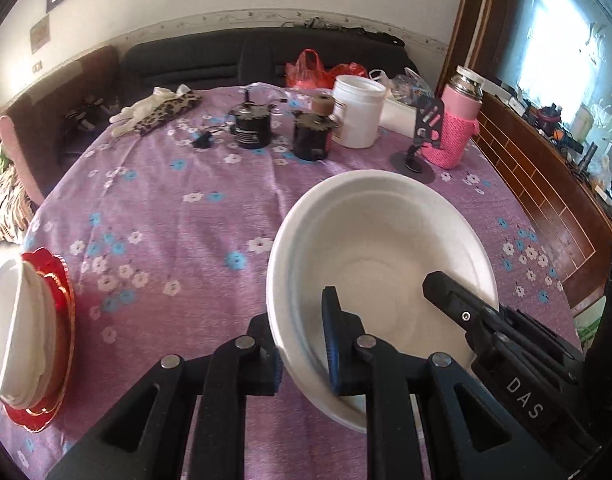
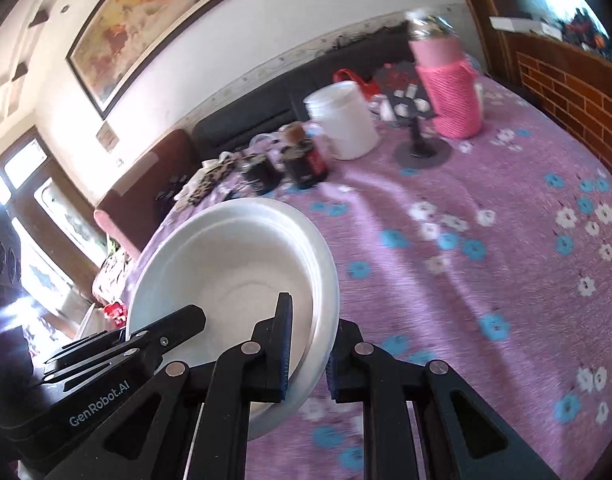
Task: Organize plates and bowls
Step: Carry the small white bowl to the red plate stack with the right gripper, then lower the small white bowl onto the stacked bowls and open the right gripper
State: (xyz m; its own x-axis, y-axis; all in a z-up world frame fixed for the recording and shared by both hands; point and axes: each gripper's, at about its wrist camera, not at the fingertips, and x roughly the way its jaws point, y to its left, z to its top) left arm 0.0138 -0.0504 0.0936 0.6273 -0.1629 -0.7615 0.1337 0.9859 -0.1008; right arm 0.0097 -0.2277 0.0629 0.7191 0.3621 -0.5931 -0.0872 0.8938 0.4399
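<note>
The white bowl (image 1: 379, 248) is gripped at its rim by the left tool (image 1: 302, 344) and by the right tool (image 2: 307, 354), above the worktop (image 1: 166, 208).

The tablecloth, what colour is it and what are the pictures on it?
The tablecloth is purple with little white and blue flowers. The left wrist view shows it best.

a purple flowered cloth (image 1: 166, 208) covers the counter; at its far side stand a white tub (image 1: 357, 112), a pink knitted flask (image 1: 453, 120), two dark jars (image 1: 311, 136) side by side, a black phone stand (image 1: 417, 148); gloves (image 1: 158, 108) lie far left; a framed painting (image 2: 146, 20) hangs on the wall
</note>
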